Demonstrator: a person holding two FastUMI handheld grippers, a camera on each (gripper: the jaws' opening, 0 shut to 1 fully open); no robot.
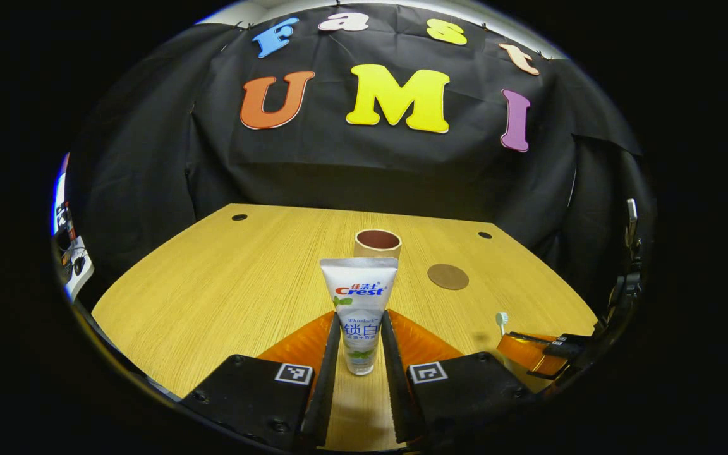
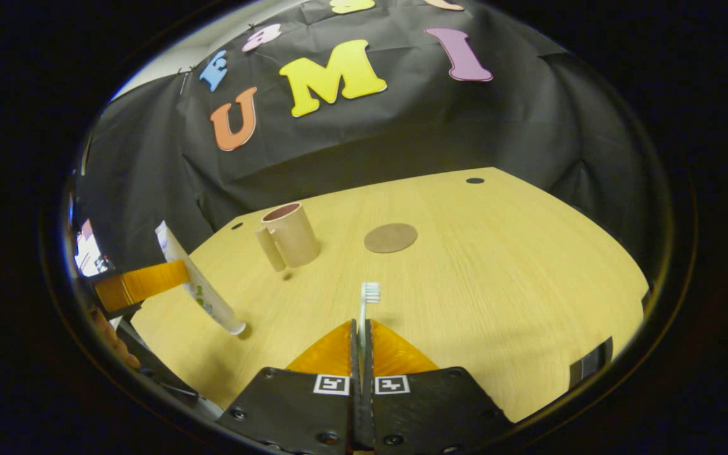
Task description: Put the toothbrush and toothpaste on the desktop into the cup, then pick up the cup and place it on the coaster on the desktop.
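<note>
My left gripper (image 1: 361, 328) is shut on a white toothpaste tube (image 1: 359, 309), held cap-down just above the wooden desktop (image 1: 212, 291). Behind the tube stands the tan cup (image 1: 377, 243), upright with its mouth open. The round brown coaster (image 1: 447, 276) lies to the cup's right. In the right gripper view, my right gripper (image 2: 361, 332) is shut on a white toothbrush (image 2: 367, 303) whose bristle head points forward. Ahead of it stand the cup (image 2: 289, 235) with its handle toward me and the coaster (image 2: 390, 237). The left gripper (image 2: 143, 281) with the tube (image 2: 196, 284) shows at the left.
The right gripper (image 1: 538, 347) with the toothbrush head (image 1: 501, 320) shows low at the right of the left gripper view. Small dark holes (image 1: 239, 217) mark the desktop's far corners. Black cloth closes off the back and sides.
</note>
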